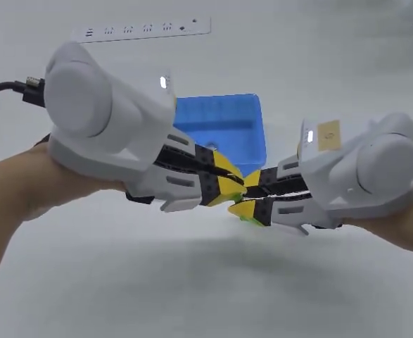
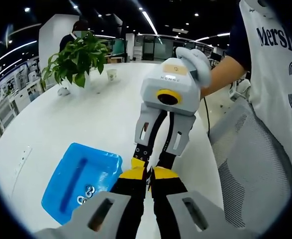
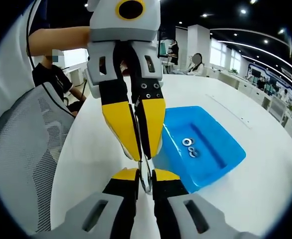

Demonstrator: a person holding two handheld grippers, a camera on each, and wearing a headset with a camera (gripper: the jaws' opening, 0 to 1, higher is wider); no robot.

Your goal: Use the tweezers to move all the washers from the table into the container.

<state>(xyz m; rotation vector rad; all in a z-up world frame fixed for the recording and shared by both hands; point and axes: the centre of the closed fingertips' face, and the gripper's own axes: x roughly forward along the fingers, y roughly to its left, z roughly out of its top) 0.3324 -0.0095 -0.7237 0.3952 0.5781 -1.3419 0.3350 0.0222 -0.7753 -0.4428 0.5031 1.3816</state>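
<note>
Head view: left gripper (image 1: 236,184) and right gripper (image 1: 247,204) tip to tip, both narrow, just in front of the blue container (image 1: 220,113). Left gripper view: washers (image 2: 86,194) lying inside the blue container. Right gripper view: tweezers (image 3: 146,174) pinched between the right jaws and, apparently, the left ones too; release one side only after squaring and firming the other grip.

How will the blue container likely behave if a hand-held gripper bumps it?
The blue container looks like thin plastic holding only a few washers, so it is probably light and may slide on the smooth white table. Its low walls and wide base make tipping unlikely.
</note>
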